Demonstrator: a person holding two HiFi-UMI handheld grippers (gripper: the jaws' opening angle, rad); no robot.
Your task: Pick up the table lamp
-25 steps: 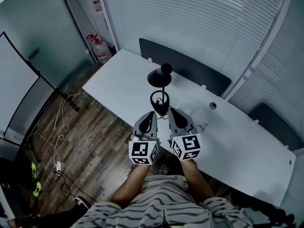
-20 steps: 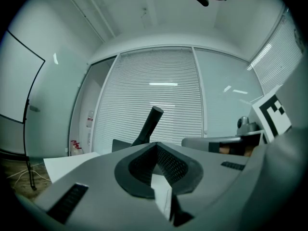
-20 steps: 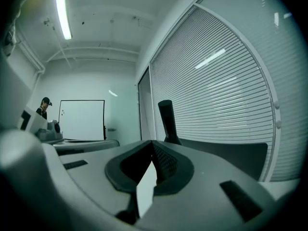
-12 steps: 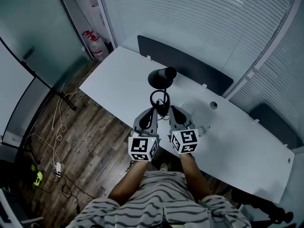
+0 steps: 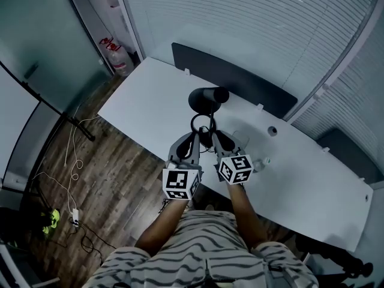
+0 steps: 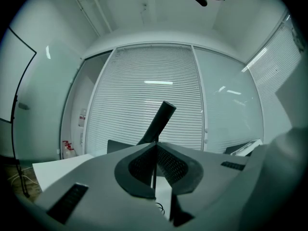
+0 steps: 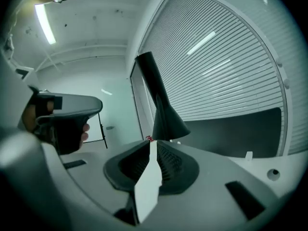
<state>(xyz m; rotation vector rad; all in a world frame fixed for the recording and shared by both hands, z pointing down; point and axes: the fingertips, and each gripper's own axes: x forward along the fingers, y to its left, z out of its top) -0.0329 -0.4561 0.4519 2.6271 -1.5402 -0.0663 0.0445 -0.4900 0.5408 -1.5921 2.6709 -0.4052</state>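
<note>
Overhead, a person (image 5: 204,251) in a striped top holds the left gripper (image 5: 192,141) and right gripper (image 5: 215,140) tip to tip over the near edge of a white table (image 5: 144,101). The black lamp (image 5: 206,99) rises just beyond and between the two sets of jaws, its head leaning to their right.

Along the left gripper's own line of sight, the jaws are pressed almost together. A thin dark bar (image 6: 153,165) of the lamp is caught in the slit between them, and the lamp's neck (image 6: 160,121) slants up just past the tips.

From the right gripper, the jaws meet at their tips, with only a wedge of white table showing lower down. The shade (image 7: 166,119) stands immediately above and beyond them. Whether any part of the lamp is pinched there cannot be made out.

The grippers hide the lamp's foot, so it cannot be told whether it touches the table. A dark panel (image 5: 240,83) runs along the table's far side, well beyond the jaws, in front of slatted blinds (image 5: 252,23).
</note>
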